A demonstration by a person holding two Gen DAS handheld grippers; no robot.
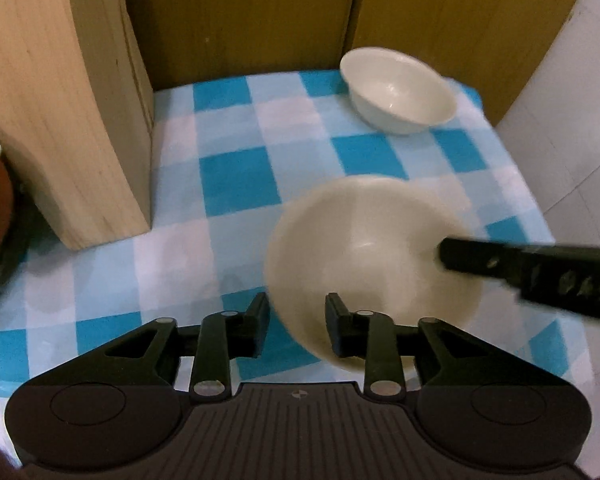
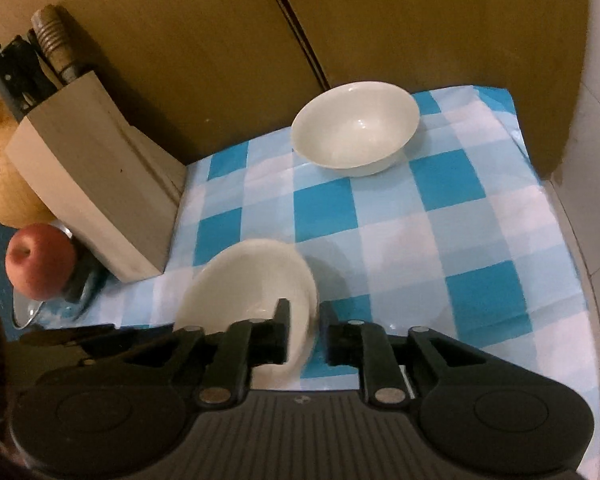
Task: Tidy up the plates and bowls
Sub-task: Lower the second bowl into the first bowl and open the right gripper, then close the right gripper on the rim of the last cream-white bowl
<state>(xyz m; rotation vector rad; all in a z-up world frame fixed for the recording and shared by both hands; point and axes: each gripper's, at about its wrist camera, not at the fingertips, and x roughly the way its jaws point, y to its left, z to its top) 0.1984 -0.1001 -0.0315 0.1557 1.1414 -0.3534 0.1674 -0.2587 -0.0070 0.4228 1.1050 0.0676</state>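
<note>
Your right gripper pinches the wall of the near bowl, one finger inside and one outside the rim at its 4 o'clock side; the bowl is tilted and looks lifted off the checked cloth, though blur makes that uncertain. Your left gripper sits at the bowl's 6 o'clock with jaws spread; its right finger overlaps the bowl in that view, but I cannot tell whether it touches.

I judge you are mid-carry: the next move calls for bringing this bowl toward 12 o'clock and nesting it in the far bowl, which stands upright against the brown wall.

The knife block stands at 10 o'clock; the apple and onion behind it are partly cut off. No plate is in view.
</note>
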